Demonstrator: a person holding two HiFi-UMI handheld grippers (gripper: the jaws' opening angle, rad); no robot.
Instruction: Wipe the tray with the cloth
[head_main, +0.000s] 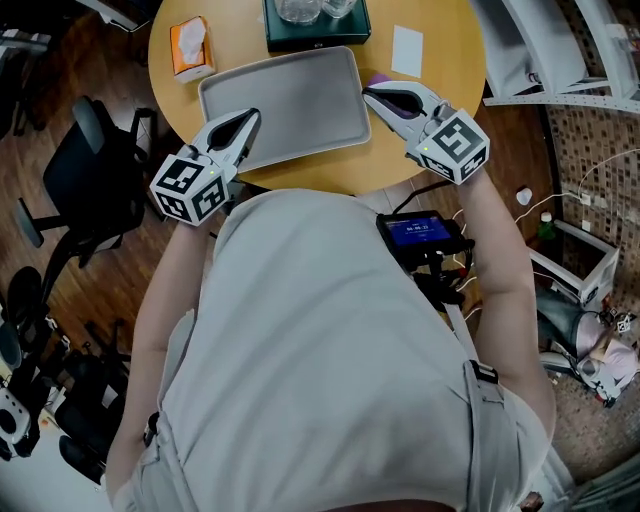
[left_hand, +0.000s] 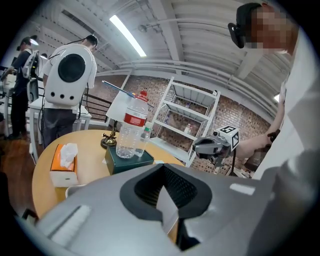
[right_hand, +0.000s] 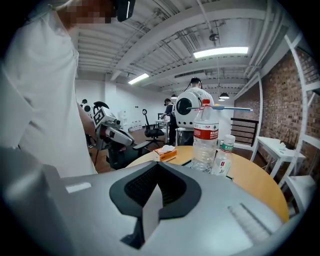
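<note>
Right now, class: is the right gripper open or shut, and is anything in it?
Shut and empty. The right gripper shows its jaws pressed together in its own view, with nothing between them.

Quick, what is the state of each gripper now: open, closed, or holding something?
Left gripper: closed, holding nothing.
Right gripper: closed, holding nothing.

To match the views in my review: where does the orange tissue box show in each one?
Head view: orange tissue box at upper left, left of the tray.
Left gripper view: orange tissue box at lower left.
Right gripper view: orange tissue box near centre, left of the water bottle.
Shared landmark: the water bottle.
</note>
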